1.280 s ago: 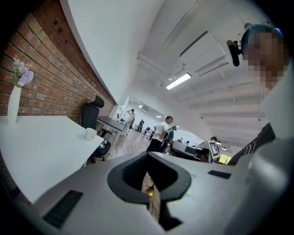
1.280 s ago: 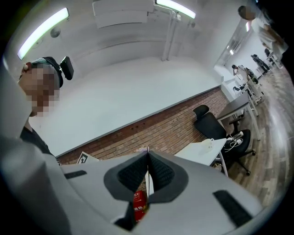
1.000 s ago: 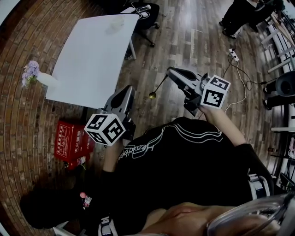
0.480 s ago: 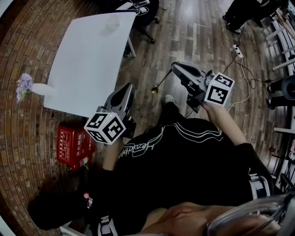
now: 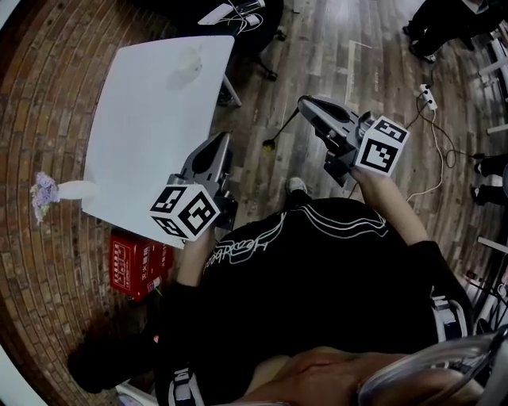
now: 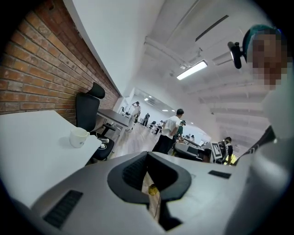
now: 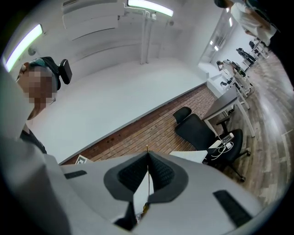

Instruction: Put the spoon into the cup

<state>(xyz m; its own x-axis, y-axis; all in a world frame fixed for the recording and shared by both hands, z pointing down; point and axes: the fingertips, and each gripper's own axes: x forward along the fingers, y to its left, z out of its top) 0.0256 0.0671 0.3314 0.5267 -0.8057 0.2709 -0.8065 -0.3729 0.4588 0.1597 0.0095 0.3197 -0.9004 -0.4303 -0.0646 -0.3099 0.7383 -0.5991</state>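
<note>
A white cup [image 5: 188, 62] stands near the far edge of the white table [image 5: 151, 135]; in the left gripper view the cup [image 6: 79, 137] is ahead and to the left. My right gripper [image 5: 303, 104] hangs over the wooden floor to the right of the table, shut on a thin gold spoon [image 5: 279, 133]. The spoon's bowl hangs down to the left. In the right gripper view the spoon's handle [image 7: 148, 183] runs between the closed pads. My left gripper [image 5: 221, 141] is shut and empty at the table's near right corner. The spoon bowl [image 6: 152, 189] shows through its notch.
A vase of purple flowers [image 5: 49, 193] stands at the table's left edge. On the brick floor under the near edge lies a red box [image 5: 135, 260]. A black office chair [image 5: 252, 14] is beyond the table, and a power strip [image 5: 427, 96] with cable lies at right. People stand far off.
Both grippers have moved forward together toward the table, which now lies closer and lower in the head view. The spoon stays in the right gripper.
</note>
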